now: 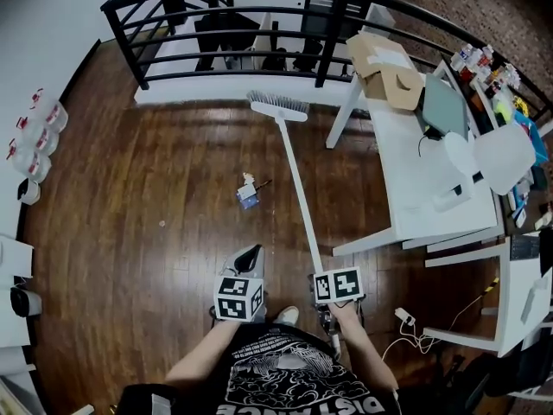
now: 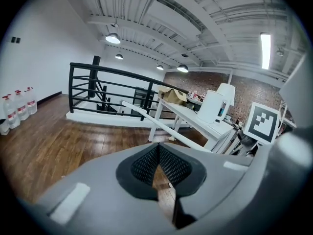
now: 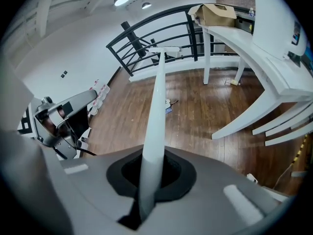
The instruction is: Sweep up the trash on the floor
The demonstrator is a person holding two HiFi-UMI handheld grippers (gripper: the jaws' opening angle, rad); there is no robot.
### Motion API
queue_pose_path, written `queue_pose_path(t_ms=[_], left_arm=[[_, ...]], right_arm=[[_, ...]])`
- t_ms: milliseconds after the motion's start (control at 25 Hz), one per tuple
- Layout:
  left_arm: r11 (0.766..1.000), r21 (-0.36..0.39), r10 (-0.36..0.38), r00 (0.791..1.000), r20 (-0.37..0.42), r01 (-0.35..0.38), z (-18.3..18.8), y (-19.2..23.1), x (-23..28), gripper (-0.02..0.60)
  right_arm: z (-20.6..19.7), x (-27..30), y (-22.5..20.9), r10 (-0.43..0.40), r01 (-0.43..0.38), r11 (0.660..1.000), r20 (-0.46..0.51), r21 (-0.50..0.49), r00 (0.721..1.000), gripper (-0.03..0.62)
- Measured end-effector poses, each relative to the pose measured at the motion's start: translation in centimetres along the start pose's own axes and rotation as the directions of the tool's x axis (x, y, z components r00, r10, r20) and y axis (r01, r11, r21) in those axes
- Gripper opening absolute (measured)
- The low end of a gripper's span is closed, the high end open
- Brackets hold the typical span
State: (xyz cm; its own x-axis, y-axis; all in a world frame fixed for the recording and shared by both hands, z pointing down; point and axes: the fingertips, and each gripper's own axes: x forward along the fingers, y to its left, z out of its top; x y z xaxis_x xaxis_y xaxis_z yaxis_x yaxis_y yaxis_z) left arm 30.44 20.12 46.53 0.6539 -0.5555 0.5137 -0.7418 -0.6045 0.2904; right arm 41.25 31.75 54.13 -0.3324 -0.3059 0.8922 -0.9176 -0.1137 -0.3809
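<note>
White broom (image 1: 298, 188) sits clamped in right gripper (image 3: 152, 177) jaws; left gripper (image 2: 158, 164) jaws closed, empty.

Shirt: black T-shirt (image 1: 285, 374), short-sleeved, with a white graphic and white block lettering.
Shoe: white toe (image 1: 288, 316).
Left hand-held gripper (image 2: 157, 148): smooth grey shell, black mesh-textured pads (image 2: 144, 166), pale rectangular label.
Right hand-held gripper (image 3: 155, 156): matching grey shell, black inner lining.
Marker cubes (image 1: 238, 297): white faces with black square patterns.
</note>
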Motion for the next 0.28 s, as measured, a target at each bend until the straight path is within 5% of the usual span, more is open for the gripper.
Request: queue_pose_path(t_ms=[280], left_arm=[[1.0,0.024,0.015,0.999,-0.039,-0.014,-1.5,-3.2,-0.3,0.005]], right_arm=[[-1.4,-1.7,-0.9,0.003,-0.003,0.999,0.001,-0.044,1.0,0.002]])
